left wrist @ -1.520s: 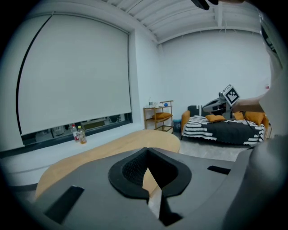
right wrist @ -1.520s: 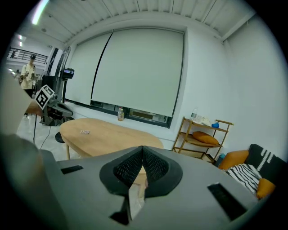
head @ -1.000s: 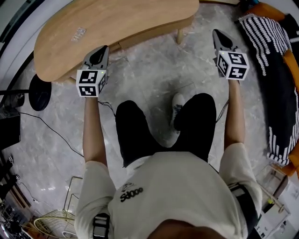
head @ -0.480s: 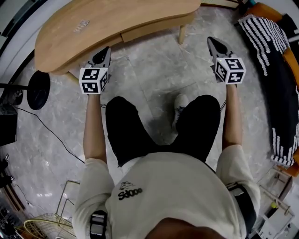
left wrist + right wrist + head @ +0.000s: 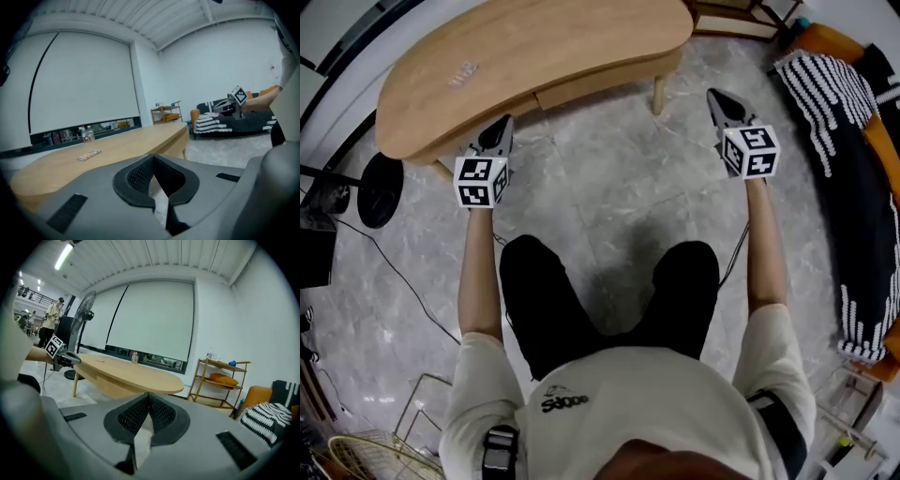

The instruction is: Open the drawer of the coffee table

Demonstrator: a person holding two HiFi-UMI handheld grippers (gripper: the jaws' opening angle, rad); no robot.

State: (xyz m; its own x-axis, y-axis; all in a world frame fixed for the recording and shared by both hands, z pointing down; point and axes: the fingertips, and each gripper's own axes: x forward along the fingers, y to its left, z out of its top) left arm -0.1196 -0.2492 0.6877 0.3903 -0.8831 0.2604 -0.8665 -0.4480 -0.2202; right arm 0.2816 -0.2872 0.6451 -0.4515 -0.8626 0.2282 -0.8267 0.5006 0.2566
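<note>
A person is standing on a grey, marbled stone floor (image 5: pixel 609 187) and facing a low, kidney-shaped table (image 5: pixel 534 42) of pale wood with a smooth matte top. Both arms are reaching forward, seemingly lining up on the drawer (image 5: pixel 591 86). This appears to be the flat light-wood panel sitting flush and shut under the table's near edge, beside a tapered leg (image 5: pixel 658 94). The left tool (image 5: pixel 502 127) is hovering just short of that edge, to the left of the drawer front, probably the better placed of the two for a pull. The right tool (image 5: pixel 717 98) is hanging over bare floor, apart from the table. Both tools are showing their dark ribbed pads pressed together, pinching nothing. A small blister pack (image 5: pixel 464 70) is lying on the tabletop, away from the drawer.
</note>
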